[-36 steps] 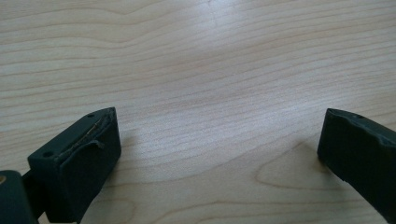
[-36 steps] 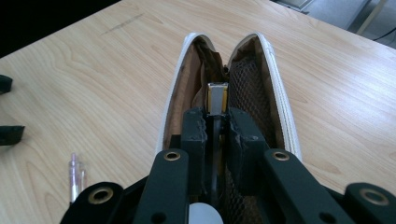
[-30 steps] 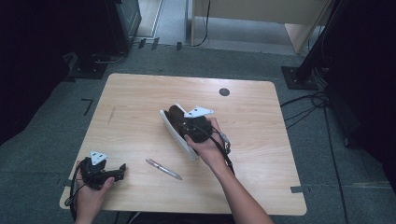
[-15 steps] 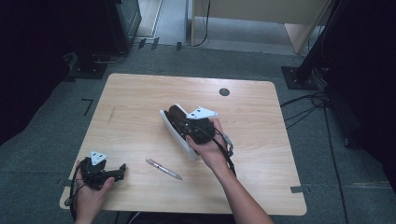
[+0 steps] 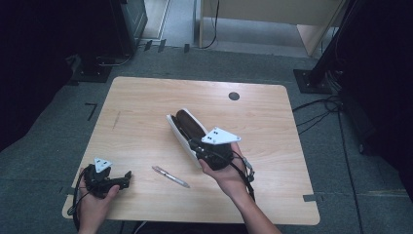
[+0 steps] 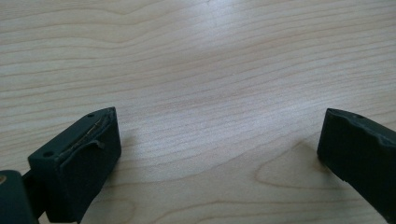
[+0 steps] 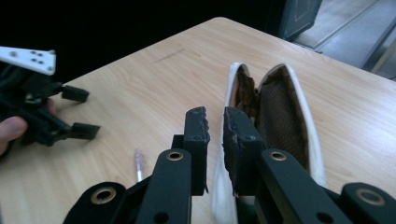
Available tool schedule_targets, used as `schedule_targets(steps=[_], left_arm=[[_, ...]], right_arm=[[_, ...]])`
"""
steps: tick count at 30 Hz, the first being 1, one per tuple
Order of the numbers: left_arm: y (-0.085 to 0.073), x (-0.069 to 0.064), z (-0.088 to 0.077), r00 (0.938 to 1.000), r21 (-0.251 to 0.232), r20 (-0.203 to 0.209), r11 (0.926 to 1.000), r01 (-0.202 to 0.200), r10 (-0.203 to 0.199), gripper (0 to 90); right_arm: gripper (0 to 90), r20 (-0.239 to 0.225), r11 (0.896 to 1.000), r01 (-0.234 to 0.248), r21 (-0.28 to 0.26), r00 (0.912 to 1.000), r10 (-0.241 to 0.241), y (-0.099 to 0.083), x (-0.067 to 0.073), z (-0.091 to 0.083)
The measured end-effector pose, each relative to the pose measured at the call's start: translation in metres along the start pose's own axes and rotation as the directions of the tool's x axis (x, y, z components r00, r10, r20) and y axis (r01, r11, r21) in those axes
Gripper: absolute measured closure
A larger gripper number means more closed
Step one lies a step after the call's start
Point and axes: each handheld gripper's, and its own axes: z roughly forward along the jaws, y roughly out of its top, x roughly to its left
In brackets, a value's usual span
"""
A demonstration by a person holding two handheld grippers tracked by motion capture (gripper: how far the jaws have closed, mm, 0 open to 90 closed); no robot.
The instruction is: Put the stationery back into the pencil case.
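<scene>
Right gripper view: right claw (image 7: 215,122) clamped on the pouch's (image 7: 280,121) white rim.

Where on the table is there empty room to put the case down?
The far edge of the table, left of the round hole, is bare, and so is the right side past the case. It is crowded near the front: the pen lies between the left gripper and the right gripper, which pinches the case's wall.

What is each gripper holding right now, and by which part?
The right gripper is shut on the white pencil case, pinching its near side wall at the open edge. The left gripper is open over bare table, holding nothing.
</scene>
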Motion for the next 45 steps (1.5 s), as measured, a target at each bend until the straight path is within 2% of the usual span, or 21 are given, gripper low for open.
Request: schedule_targets(steps=[7, 12, 16, 25, 34, 45], left_arm=[[0.0, 0.0, 0.0, 1.0, 0.001, 0.0, 1.0, 0.0, 0.0, 0.0], [0.0, 0.0, 0.0, 1.0, -0.001, -0.001, 1.0, 0.0, 0.0, 0.0], [0.0, 0.0, 0.0, 1.0, -0.001, -0.001, 1.0, 0.0, 0.0, 0.0], [0.0, 0.0, 0.0, 1.0, -0.001, 0.0, 1.0, 0.0, 0.0, 0.0], [0.0, 0.0, 0.0, 1.0, -0.001, -0.001, 1.0, 0.0, 0.0, 0.0], [0.0, 0.0, 0.0, 1.0, -0.001, -0.001, 1.0, 0.0, 0.0, 0.0]], right_arm=[[79.5, -0.043, 1.0, 0.007, 0.01, 0.999, -0.006, -0.019, 0.013, -0.005], [79.5, -0.084, 1.0, -0.01, 0.026, 0.9964, 0.012, -0.038, 0.017, -0.001], [79.2, -0.103, 0.999, 0.0, 0.036, 0.9947, 0.004, -0.053, 0.022, 0.006], [78.1, -0.129, 0.997, 0.021, 0.074, 0.9916, -0.012, -0.075, 0.029, 0.023], [78.2, -0.143, 0.993, 0.017, 0.115, 0.9898, -0.001, -0.092, 0.033, 0.036], [78.0, -0.147, 0.986, -0.008, 0.164, 0.9887, 0.033, -0.109, 0.03, 0.051]])
